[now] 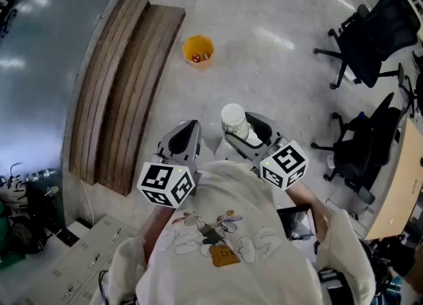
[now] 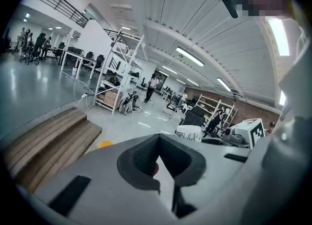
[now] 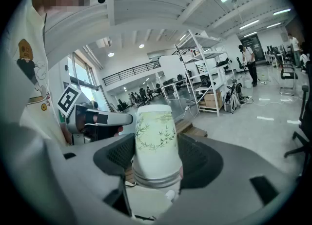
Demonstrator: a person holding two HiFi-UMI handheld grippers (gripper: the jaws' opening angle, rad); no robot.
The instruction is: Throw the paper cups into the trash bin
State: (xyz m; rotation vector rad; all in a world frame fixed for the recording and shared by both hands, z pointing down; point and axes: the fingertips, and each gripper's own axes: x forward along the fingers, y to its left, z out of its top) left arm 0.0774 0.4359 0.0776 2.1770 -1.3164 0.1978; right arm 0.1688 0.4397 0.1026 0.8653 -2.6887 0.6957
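A stack of white paper cups (image 1: 234,122) with a green leaf print (image 3: 155,138) stands bottom-up between the jaws of my right gripper (image 1: 253,133) (image 3: 156,165), which is shut on it at chest height. My left gripper (image 1: 180,143) (image 2: 161,159) hangs beside it, shut with nothing in it. The cups' white rim (image 2: 188,132) and the right gripper's marker cube (image 2: 252,130) show in the left gripper view. The yellow trash bin (image 1: 198,50) stands on the floor ahead, with something red inside; only its edge (image 2: 104,144) shows past the left jaw.
Long wooden planks (image 1: 122,85) lie on the floor at the left of the bin. Black office chairs (image 1: 370,39) and a desk edge (image 1: 403,184) stand at the right. Grey boxes (image 1: 79,257) and cables lie at the lower left. Metal shelving (image 2: 119,80) stands farther off.
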